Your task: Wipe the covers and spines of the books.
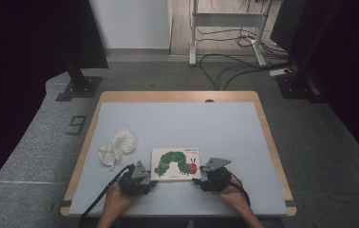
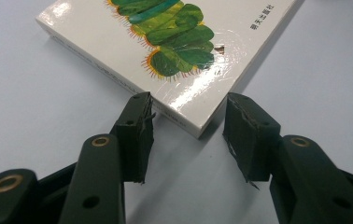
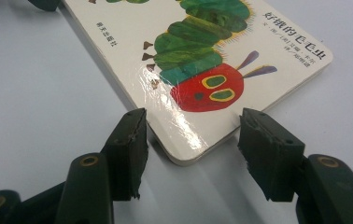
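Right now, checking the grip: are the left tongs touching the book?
Apart. The left gripper view shows the book's corner between the left tongs, with table visible beside each pad.

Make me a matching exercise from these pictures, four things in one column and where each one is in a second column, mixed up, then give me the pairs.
Things:
1. caterpillar book
2. white cloth
3. left gripper
4. right gripper

Places:
A. crumpled on the table, left of the book
B. jaws either side of the book's corner by the red head
C. flat on the table, between the two grippers
D. jaws either side of the book's corner by the green tail end

Pairs: 1-C, 2-A, 3-D, 4-B
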The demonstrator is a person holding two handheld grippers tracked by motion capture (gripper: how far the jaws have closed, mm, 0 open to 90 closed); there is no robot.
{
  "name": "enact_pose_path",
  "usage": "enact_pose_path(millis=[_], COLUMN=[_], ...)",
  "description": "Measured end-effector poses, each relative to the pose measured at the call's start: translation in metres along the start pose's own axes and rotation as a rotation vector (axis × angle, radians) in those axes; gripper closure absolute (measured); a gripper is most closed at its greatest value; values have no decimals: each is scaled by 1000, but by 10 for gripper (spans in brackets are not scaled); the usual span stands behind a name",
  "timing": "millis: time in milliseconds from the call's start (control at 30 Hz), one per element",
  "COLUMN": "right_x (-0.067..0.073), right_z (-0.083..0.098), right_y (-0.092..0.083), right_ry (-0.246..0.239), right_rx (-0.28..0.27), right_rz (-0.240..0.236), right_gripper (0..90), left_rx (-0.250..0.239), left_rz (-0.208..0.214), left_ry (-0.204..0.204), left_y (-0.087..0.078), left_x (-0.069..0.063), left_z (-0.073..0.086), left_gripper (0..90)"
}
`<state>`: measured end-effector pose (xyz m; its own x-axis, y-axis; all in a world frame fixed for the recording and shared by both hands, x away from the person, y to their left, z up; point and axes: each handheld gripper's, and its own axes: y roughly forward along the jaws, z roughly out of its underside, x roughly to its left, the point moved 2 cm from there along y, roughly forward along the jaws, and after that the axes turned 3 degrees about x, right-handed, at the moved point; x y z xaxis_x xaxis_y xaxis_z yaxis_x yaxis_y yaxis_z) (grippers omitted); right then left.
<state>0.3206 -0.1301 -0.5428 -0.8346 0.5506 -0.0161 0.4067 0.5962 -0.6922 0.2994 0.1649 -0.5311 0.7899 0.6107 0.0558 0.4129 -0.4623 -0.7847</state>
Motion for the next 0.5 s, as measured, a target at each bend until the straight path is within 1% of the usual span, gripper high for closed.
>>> enact_pose_path(millis=[133,267,500], right_x=[-2,-6,-15], right_z=[-1,-3,-5], right_y=[1,3,6], right_ry=[7,15,34], right_rx=[4,4,-4], right_rz=[7,14,28], right_gripper=[419,421,423], left_rx=[-6,-5,1], left_rz=[0,2,2], left_ry=[-6,-12,-12], left_y=[2,6,13], left_x=[4,8,19], left_z=[-2,-5,-15], left_gripper=[521,522,522])
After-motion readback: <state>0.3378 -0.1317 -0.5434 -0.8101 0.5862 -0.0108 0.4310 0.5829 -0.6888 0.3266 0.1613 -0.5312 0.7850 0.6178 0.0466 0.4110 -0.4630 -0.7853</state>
